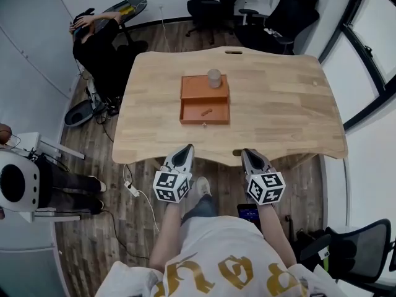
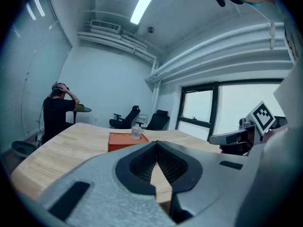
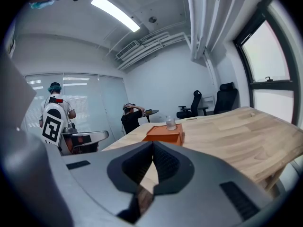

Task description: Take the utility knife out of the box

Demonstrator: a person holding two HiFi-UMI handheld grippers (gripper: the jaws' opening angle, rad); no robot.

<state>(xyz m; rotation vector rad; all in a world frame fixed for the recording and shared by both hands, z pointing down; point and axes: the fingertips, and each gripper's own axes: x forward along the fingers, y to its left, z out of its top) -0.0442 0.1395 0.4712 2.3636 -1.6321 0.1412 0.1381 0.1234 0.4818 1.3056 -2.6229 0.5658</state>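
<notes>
left gripper (image 1: 185, 150) and right gripper (image 1: 248, 153) sit closed, empty, well short of the orange box (image 1: 205, 124); pulling the utility knife (image 1: 206, 112) unbraced could drag the box or topple the jar (image 1: 214, 78).

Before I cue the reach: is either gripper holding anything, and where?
Nothing is held. The left gripper and right gripper are both shut and empty; the utility knife lies in the orange box.
</notes>
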